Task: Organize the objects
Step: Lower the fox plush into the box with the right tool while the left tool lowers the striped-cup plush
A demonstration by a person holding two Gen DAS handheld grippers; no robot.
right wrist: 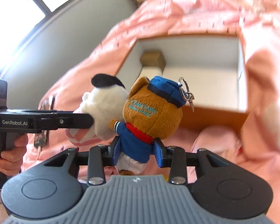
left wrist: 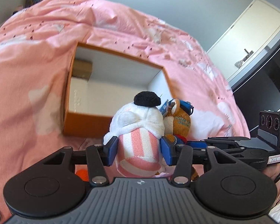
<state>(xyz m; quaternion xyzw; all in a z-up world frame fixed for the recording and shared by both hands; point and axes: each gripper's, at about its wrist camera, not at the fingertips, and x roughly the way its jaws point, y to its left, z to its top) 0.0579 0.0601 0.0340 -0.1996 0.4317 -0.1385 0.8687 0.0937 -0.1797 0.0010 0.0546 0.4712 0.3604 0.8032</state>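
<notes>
Left gripper [left wrist: 139, 149], left wrist view: blue pads pressed into the pink/white striped body of the white plush [left wrist: 140, 123], jaws about half-wide w/ the toy squashed between them. Toy is up off the pink bedding [left wrist: 28, 56], just in front of the orange box [left wrist: 78, 128], black cap pointing at the box opening. Box has white inside and a small brown carton [left wrist: 83, 69] in its far corner. Brown bear plush [left wrist: 181, 125] touches the white one on its right side.

Right wrist view: right gripper [right wrist: 138, 147] is clamped on the bear's blue jacket, jaws narrower, pads sunk into the cloth. Bear hangs near the box's front wall, keyring [right wrist: 186, 93] dangling off the cap.

Handling, my read: both toys light, soft, squashy, no breakage risk, fabric not slippery. Torso is the best hold since it compresses and fills the pads; caps, ears or the ring would likely slip or swing. Keyring could snag the box rim.
</notes>
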